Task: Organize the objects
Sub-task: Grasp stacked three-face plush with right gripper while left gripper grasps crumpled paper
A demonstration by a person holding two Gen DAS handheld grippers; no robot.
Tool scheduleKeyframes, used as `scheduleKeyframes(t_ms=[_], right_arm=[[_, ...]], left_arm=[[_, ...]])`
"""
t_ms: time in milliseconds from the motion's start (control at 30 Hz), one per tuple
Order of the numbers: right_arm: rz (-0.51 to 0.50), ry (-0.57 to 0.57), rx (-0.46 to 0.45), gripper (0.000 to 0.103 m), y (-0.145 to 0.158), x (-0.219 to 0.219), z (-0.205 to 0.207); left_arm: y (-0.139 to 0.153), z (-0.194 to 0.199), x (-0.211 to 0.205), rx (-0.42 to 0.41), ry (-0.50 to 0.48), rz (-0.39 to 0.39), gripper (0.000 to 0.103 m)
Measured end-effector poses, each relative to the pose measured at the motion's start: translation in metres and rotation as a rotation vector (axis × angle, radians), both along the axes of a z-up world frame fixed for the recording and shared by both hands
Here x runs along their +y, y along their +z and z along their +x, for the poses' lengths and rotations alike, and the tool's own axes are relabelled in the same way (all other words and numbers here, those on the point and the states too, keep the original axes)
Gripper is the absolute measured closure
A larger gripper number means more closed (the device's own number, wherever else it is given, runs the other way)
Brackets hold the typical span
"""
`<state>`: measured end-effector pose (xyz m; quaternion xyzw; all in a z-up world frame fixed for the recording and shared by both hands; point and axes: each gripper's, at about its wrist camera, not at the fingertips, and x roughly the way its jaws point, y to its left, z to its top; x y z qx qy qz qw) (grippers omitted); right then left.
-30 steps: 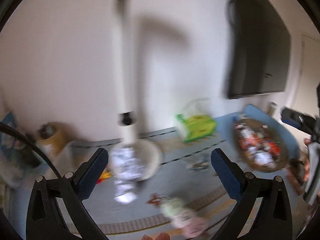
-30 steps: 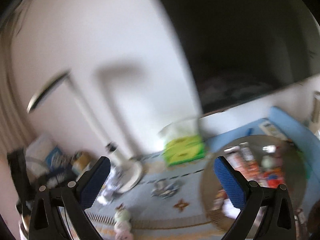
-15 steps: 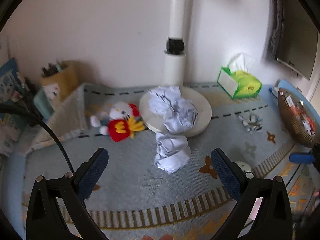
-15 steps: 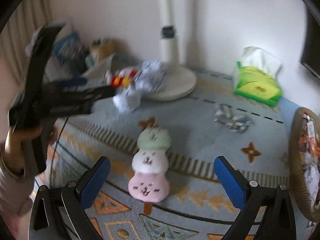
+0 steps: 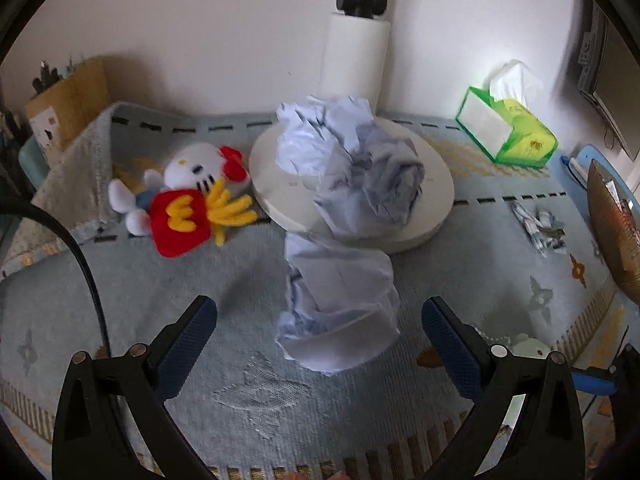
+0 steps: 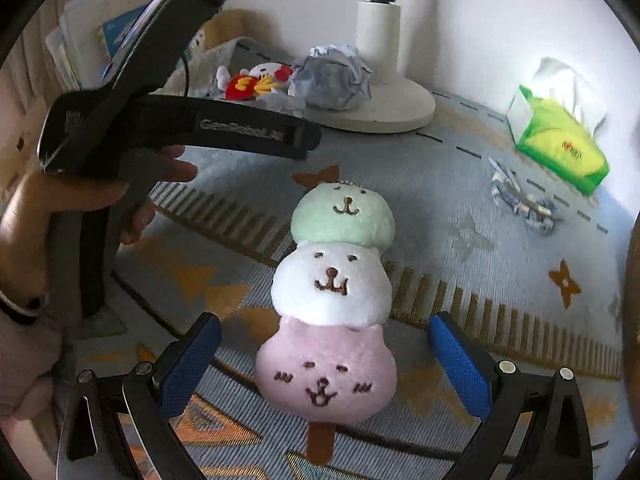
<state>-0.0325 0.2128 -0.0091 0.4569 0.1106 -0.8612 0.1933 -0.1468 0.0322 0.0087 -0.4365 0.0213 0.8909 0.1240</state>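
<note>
My left gripper (image 5: 320, 340) is open above the rug, its fingers either side of the near end of a crumpled pale-blue paper (image 5: 340, 312) that trails off a white lamp base (image 5: 432, 184). A Hello Kitty plush (image 5: 192, 192) with a red fries pouch lies left of the base. My right gripper (image 6: 324, 356) is open around the pink bottom ball of a three-ball dango plush (image 6: 332, 292) lying on the rug, not touching it. The left gripper's body (image 6: 180, 124) shows in the right wrist view, held in a hand.
A green tissue box (image 5: 508, 132) stands by the wall at right. A small crumpled wrapper (image 5: 538, 228) lies on the rug (image 5: 160, 300). A wicker basket (image 5: 612, 236) with packets is at the far right. A cardboard box (image 5: 68, 100) stands at left.
Both grippers have swung down from facing the wall and moved closer to the rug. The left now frames the blue paper, the right frames the dango plush.
</note>
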Motion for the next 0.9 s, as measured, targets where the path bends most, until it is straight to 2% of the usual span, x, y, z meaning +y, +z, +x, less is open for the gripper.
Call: scheduleKeyframes(t_ms=[167,333,900], right_arm=[[-0.021,0.0,0.031,0.0,-0.0012,0.0018,0.001],[-0.021,0.0,0.032,0.0,-0.0008,0.0018,0.0],[-0.02,-0.003,0.031,0.0,0.0002,-0.0017,-0.0005]], left_arm=[[-0.003,-0.0023,-0.0013,-0.016,0.009,-0.012,0.0],[-0.0052,-0.0018,0.0069,-0.019,0.007,-0.079,0.0],[-0.0049,-0.0008,0.0055,-0.022,0.007,-0.071,0.0]])
